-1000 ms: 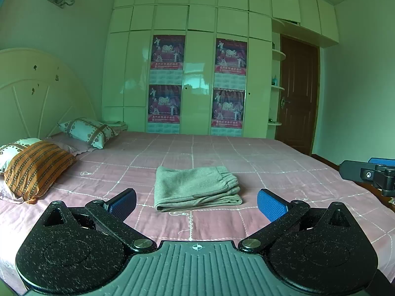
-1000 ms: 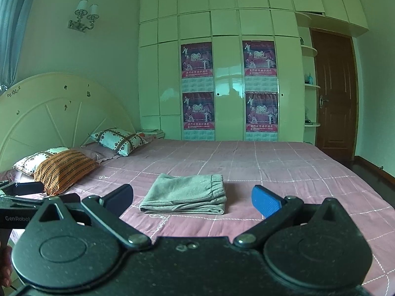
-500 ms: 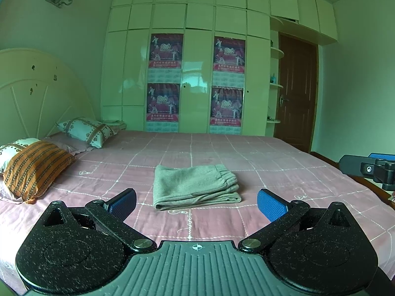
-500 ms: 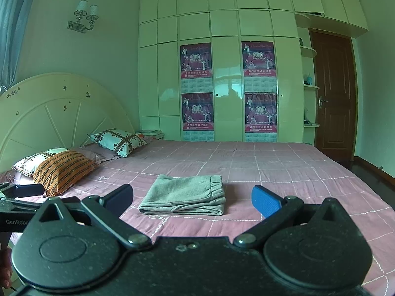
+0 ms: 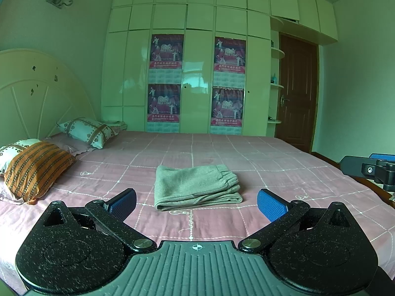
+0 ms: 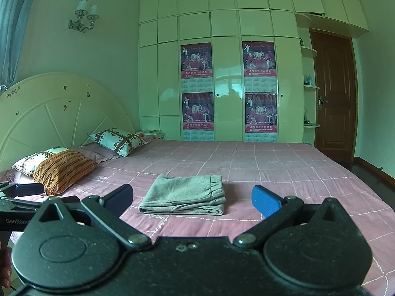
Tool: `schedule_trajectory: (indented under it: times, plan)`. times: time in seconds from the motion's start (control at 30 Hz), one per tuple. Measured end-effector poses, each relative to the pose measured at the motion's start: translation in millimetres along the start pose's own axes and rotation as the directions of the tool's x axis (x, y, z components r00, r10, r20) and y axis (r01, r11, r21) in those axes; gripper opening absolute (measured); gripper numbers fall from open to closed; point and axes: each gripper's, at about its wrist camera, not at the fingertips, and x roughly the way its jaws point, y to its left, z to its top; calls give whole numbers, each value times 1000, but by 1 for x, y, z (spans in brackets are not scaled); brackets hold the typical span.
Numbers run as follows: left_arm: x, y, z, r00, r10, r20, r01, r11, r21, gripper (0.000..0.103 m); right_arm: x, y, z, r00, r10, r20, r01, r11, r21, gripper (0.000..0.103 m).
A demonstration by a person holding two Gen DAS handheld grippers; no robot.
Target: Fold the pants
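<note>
We find the pants [image 5: 196, 187] lying on the bed [image 5: 271, 172] as a compact grey-green rectangle, several layers stacked, the elastic waistband on the right side and the folded edges facing us; the bundle sits on the pink checked cover, well apart from the striped pillow [image 5: 34, 167] at the headboard end. The left claw [image 5: 196, 203] hangs short of the bundle with its jaws spread wide and nothing between them; the right claw [image 6: 192, 198] stands likewise, wide open and empty, with no pad touching cloth in either view. We judge the folding essentially complete, so the step in hand is a clean withdrawal or, at most, a final tidy; to do it well we keep both claws clear of the top layer so that nothing drags or lifts a corner; if the lower front edge, which shows slightly uneven layers, needs squaring, we press down flat from above and avoid pinching, since a pinch on soft knit would likely pull one layer out of the stack; we also keep the two claws apart so that they do not collide.
</note>
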Motion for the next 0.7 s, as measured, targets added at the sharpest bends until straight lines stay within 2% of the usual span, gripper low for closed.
schedule_trajectory:
  times: [0.5,0.7]
  plan:
    - [-1,3,0,1000,-10,21,9,1000,9,103,1,-1,-1,1000,4,-4,-4,1000,-8,97]
    - [-1,6,1,1000,-12,18,12,1000,-15,103,2,-1,-2,1000,4,-7,-4,1000,-11,97]
